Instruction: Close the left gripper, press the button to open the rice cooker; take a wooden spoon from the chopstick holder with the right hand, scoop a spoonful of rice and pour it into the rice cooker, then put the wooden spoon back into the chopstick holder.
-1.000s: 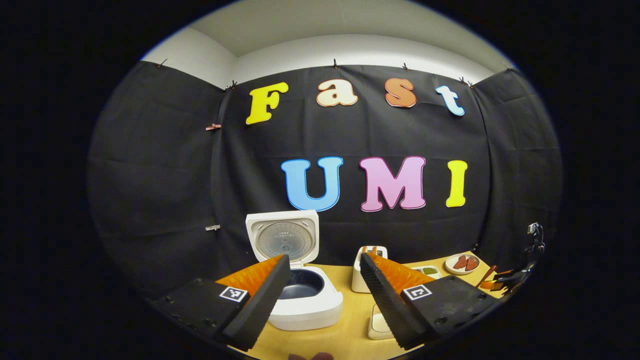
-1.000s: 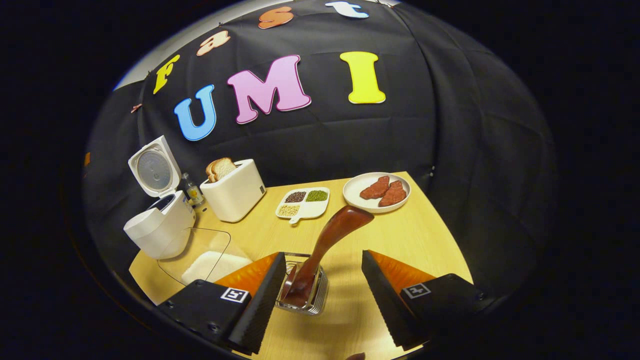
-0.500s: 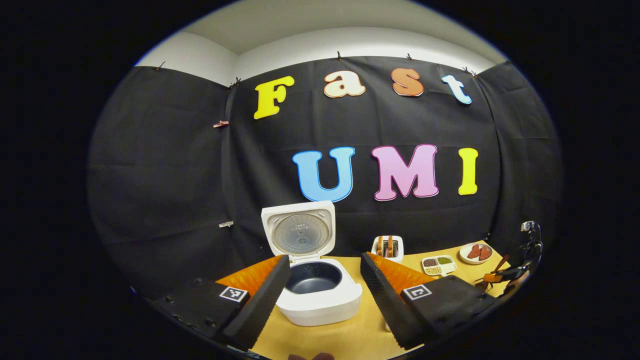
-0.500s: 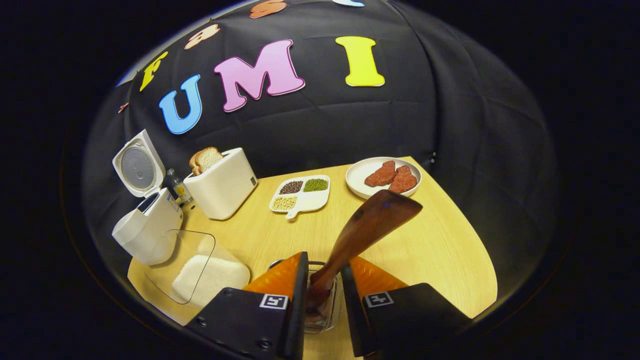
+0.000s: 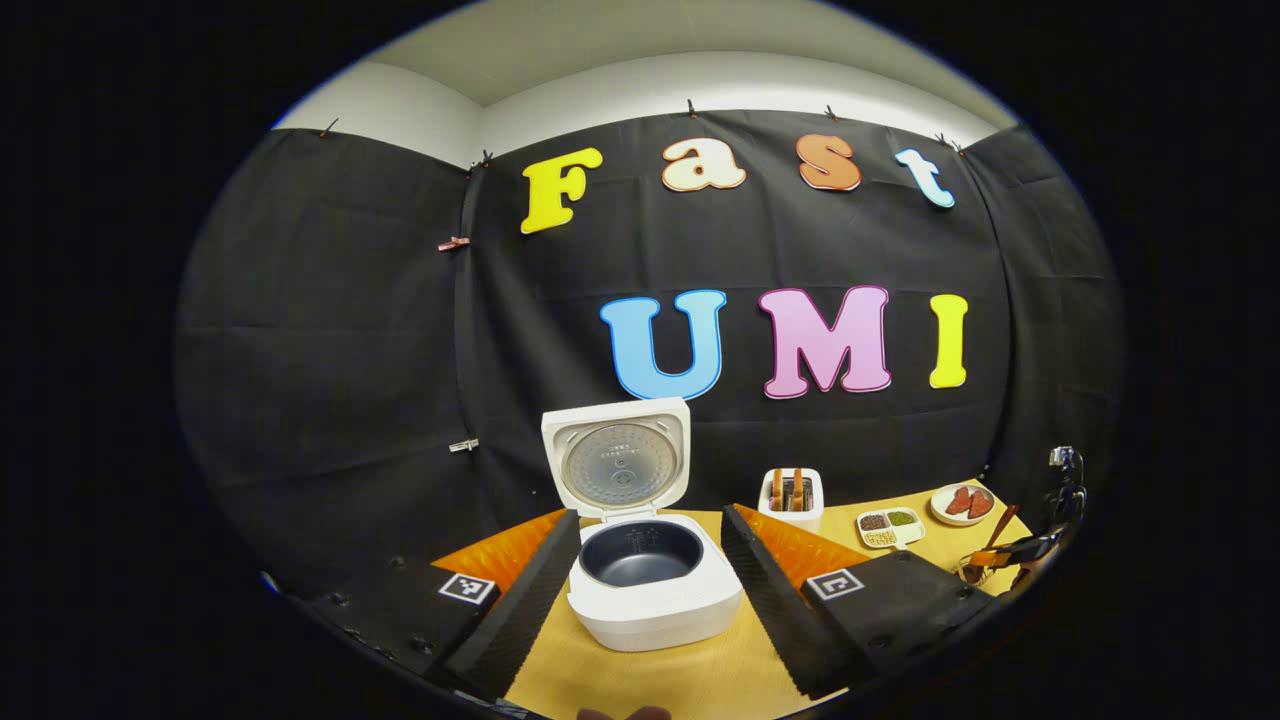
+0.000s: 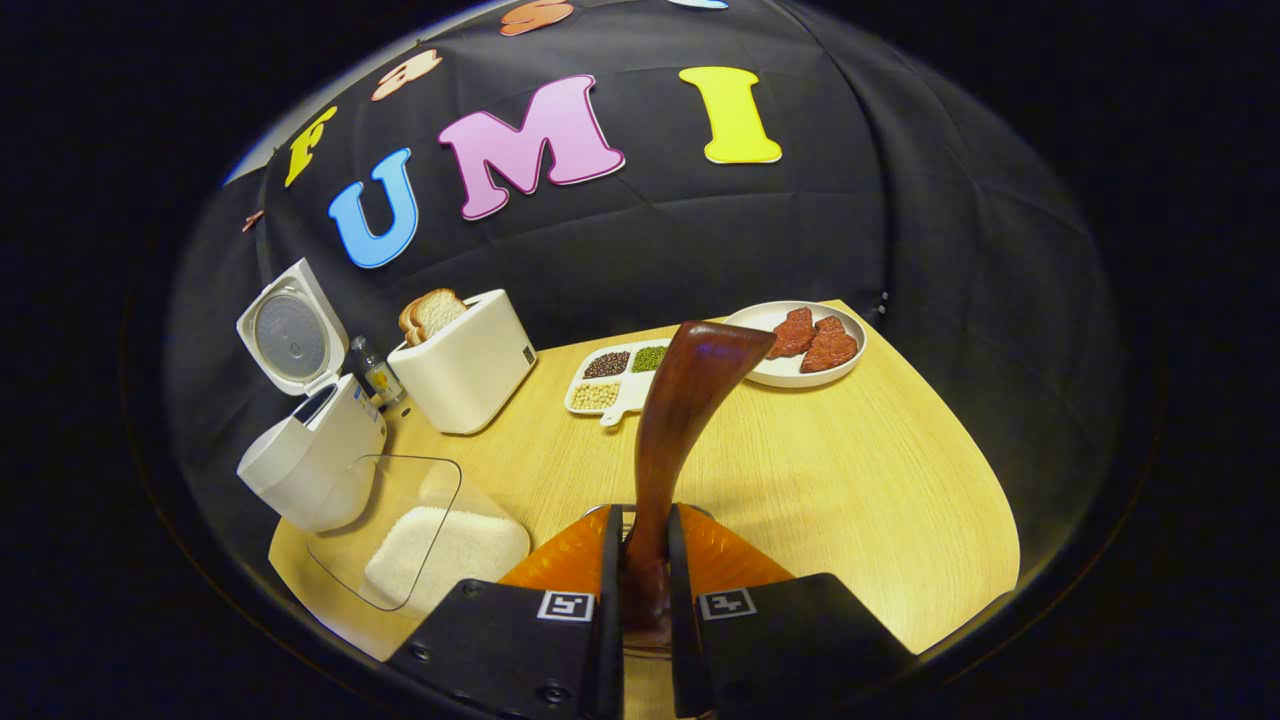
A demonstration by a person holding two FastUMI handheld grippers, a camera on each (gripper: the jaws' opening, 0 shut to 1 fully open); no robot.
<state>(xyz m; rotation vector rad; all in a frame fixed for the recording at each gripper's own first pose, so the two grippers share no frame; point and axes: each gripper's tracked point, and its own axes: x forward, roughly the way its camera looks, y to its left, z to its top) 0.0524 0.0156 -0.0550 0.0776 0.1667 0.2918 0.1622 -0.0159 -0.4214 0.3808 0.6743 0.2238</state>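
Observation:
The white rice cooker (image 5: 655, 600) stands open, its lid (image 5: 618, 455) upright and its dark pot bare. My left gripper (image 5: 650, 518) is open, held back from the cooker with one finger on either side of it in the left gripper view. My right gripper (image 6: 640, 515) is shut on the handle of the dark wooden spoon (image 6: 690, 400), whose bowl end points up and away. The chopstick holder (image 6: 648, 638) is mostly hidden between the fingers. A clear box of white rice (image 6: 440, 545) lies to the left, beside the open rice cooker (image 6: 310, 455).
A white toaster (image 6: 465, 365) with bread stands behind the rice box, a small bottle (image 6: 378, 375) beside it. A divided seed tray (image 6: 615, 378) and a plate of red meat pieces (image 6: 800, 340) sit at the far side. The table edge curves on the right.
My right gripper went from open to shut on the spoon handle, and the spoon swung more upright. In the left gripper view the cooker has drifted right to sit centred between the open fingers.

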